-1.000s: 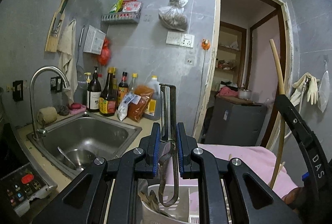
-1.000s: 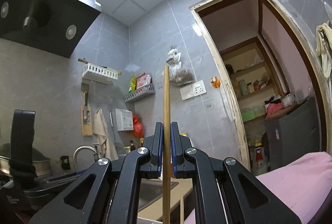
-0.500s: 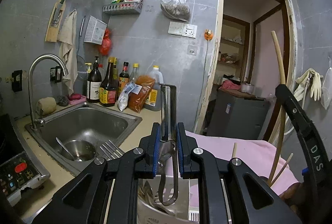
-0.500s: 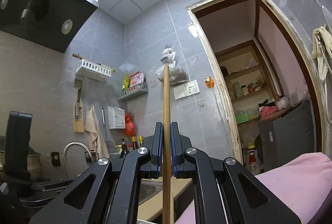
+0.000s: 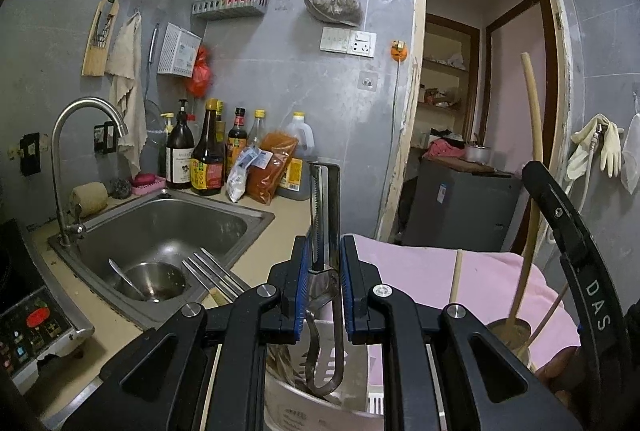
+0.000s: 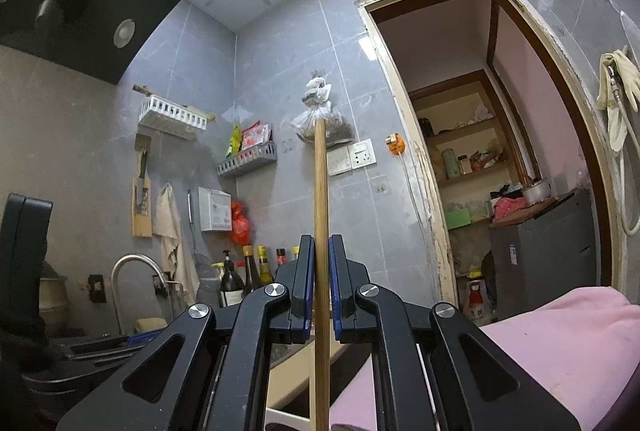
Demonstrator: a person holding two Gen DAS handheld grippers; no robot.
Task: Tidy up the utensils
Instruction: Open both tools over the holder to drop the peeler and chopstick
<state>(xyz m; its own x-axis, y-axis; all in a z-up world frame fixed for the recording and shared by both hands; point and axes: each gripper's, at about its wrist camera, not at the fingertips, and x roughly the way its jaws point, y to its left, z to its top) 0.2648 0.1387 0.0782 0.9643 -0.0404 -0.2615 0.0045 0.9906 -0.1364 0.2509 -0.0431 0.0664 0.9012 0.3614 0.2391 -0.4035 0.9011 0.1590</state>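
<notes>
My left gripper (image 5: 324, 255) stands around a steel peeler (image 5: 325, 215) that points upright; its looped handle hangs into a white slotted utensil basket (image 5: 320, 403) below. Its jaws now stand slightly apart from the peeler. A fork (image 5: 214, 271) leans out of the basket toward the sink. My right gripper (image 6: 319, 259) has its jaws around a long wooden chopstick (image 6: 320, 215) held upright, with thin gaps at the pads. That chopstick (image 5: 532, 159) also shows in the left wrist view, its lower end in a cup (image 5: 508, 335) with other sticks.
A steel sink (image 5: 160, 227) with a bowl and spoon lies left, under a tap (image 5: 68, 135). Sauce bottles (image 5: 208, 151) and bags line the wall. A pink cloth (image 5: 460, 271) covers the surface right. A control panel (image 5: 36, 327) sits at lower left.
The left gripper's jaws have widened around the peeler, and its view has tilted down, showing the fork and cup. The right gripper's jaws have eased slightly on the chopstick.
</notes>
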